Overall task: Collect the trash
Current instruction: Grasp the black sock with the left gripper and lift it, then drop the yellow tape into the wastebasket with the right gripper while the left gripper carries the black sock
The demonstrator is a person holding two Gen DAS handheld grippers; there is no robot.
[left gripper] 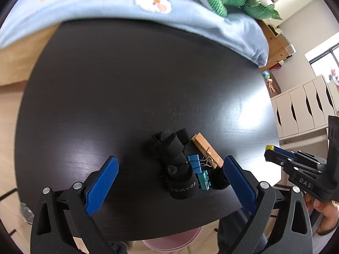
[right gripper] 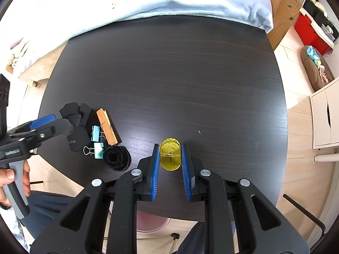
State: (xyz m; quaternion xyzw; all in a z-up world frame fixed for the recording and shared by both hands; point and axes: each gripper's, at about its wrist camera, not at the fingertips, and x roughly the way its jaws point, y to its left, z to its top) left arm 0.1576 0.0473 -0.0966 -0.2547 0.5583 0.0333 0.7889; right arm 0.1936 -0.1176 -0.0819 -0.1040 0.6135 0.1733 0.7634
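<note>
The yellow tape-measure roll (right gripper: 170, 155), bound by a rubber band, sits between the blue pads of the right gripper (right gripper: 170, 158), which is clamped on it from both sides above the near part of the dark round table (right gripper: 169, 74). The grip across the roll's flat faces probably keeps the coil from unwinding while it is carried. Whether the roll is clear of the tabletop cannot be confirmed from the right wrist view.

The remaining items lie in 1 tight cluster near the table's front-left edge: a black strap marked DOMYOS (left gripper: 178, 169), a wooden clothespin (left gripper: 208, 150), a blue binder clip (left gripper: 195, 163), a teal binder clip (left gripper: 204, 180) and a black fuzzy ring (right gripper: 116, 157). The strap, the clips and the clothespin touch or overlap.

The left gripper (left gripper: 170, 182) hangs over this cluster with its jaws spread wide and nothing between the pads. This pose suits a descent onto the strap, judged as the next pick.

A pink round container (right gripper: 151, 222), possibly the bin, shows below the table edge. The table and the gripper frames cut it off, so its function is not certain. In the left wrist view the fuzzy ring is partly hidden by the right-hand finger. A light blue blanket (left gripper: 106, 6) covers the table's far edge.
</note>
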